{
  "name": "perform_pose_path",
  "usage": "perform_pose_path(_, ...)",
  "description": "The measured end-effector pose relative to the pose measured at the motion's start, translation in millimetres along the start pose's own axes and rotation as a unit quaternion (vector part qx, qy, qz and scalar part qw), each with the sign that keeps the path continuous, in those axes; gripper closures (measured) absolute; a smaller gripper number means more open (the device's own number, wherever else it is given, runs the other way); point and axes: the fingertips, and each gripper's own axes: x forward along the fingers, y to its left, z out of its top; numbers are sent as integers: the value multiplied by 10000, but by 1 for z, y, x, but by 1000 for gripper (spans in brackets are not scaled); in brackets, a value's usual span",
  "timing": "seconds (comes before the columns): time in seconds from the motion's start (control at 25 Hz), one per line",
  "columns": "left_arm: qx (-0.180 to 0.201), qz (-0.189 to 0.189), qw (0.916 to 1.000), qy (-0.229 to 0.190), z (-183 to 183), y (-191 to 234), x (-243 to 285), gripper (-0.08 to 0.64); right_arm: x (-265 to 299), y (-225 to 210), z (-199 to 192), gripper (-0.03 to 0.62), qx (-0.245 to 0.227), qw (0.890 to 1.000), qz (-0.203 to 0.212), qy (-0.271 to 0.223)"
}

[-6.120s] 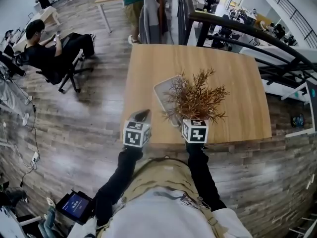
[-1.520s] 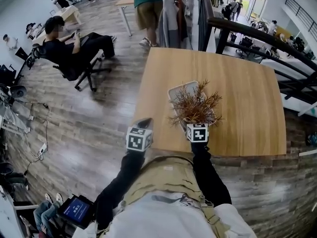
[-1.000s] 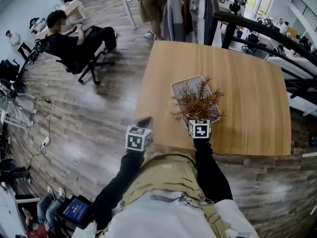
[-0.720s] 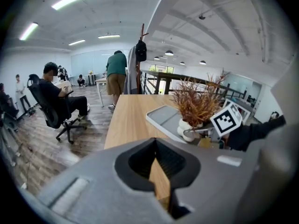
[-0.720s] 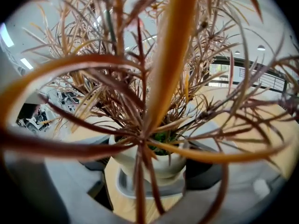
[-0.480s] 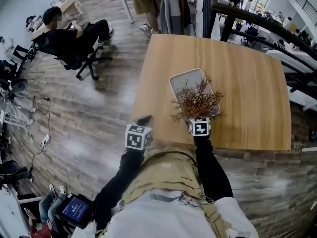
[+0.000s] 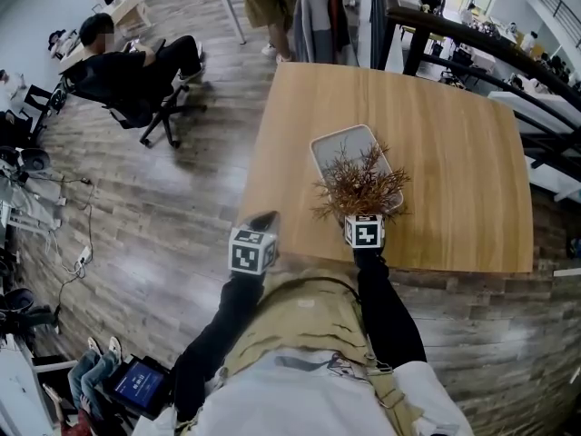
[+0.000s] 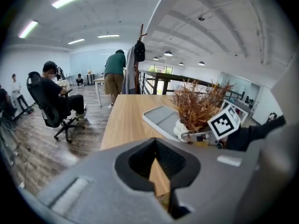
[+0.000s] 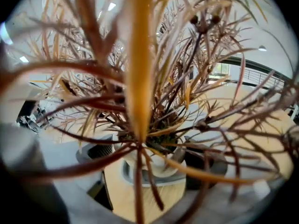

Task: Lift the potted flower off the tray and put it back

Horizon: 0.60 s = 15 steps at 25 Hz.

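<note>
One gripper does the work here. The right gripper (image 9: 153, 164) has its two jaws closed on the white pot of the potted flower (image 7: 359, 187), one jaw on each side. The flower stands over the near end of the tray (image 7: 338, 145), which lies on the table (image 7: 454, 143). The dry branches cover the base of the pot, so I cannot tell if it touches the tray or is a little above it. The left gripper (image 8: 159, 174) holds nothing. Its jaws are nearly together, and it hangs beside the near left corner of the table, well apart from the tray.

I judge the step in hand to be the setting down. To do it well, hold the pot upright and lower it straight, so that the whole base comes inside the rim and not on it. The pot looks close to the near rim, so a small move to the far side may be needed. Open the jaws only when the pot stands by itself. The branches are thin and spread wide, so draw the gripper away slowly, without catching them.
</note>
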Motion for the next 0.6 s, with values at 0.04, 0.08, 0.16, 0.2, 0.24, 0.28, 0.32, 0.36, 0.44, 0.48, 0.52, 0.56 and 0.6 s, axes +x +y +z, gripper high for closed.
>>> perform_pose_path(0.04, 0, -10, 10000, 1, 0, 0, -1, 557, 0, 2, -2, 110, 13, 10000, 19, 18)
perform_pose_path(0.08, 9, -28, 10000, 5, 0, -1, -2, 558, -1, 3, -4, 110, 28, 10000, 35, 30)
perform_pose_path(0.16, 43, -84, 9999, 32, -3, -5, -1, 557, -4, 5, -8, 110, 78, 10000, 15, 45)
perform_pose_path(0.2, 63, -120, 9999, 44, -3, -8, 0, 558, -8, 6, -9, 110, 99, 9999, -10, 58)
perform_pose_path(0.24, 77, -153, 9998, 50, -3, -11, 0, 558, -13, 7, -11, 110, 114, 9999, -26, 72)
perform_pose_path(0.28, 80, -178, 9998, 54, -2, -15, -1, 558, -18, 9, -13, 110, 132, 9999, -34, 90)
perform_pose_path(0.32, 81, -197, 9998, 55, 0, -19, -2, 558, -24, 11, -15, 114, 158, 9998, -40, 113)
perform_pose_path(0.36, 90, -217, 9997, 55, 2, -24, -4, 557, -33, 13, -17, 134, 187, 9997, -51, 136)
perform_pose_path(0.44, 166, -275, 9995, 38, 8, -35, -8, 558, -53, 17, -17, 166, 217, 9996, -86, 138)
perform_pose_path(0.48, 225, -309, 9993, 11, 12, -41, -10, 557, -65, 19, -15, 189, 208, 9997, -109, 121)
perform_pose_path(0.52, 279, -342, 9990, -32, 16, -46, -12, 557, -76, 21, -13, 208, 196, 9997, -141, 103)
perform_pose_path(0.56, 325, -372, 9987, -87, 21, -51, -14, 557, -87, 23, -9, 234, 197, 9996, -183, 88)
perform_pose_path(0.6, 370, -399, 9984, -148, 26, -55, -16, 558, -98, 25, -5, 261, 216, 9995, -222, 67)
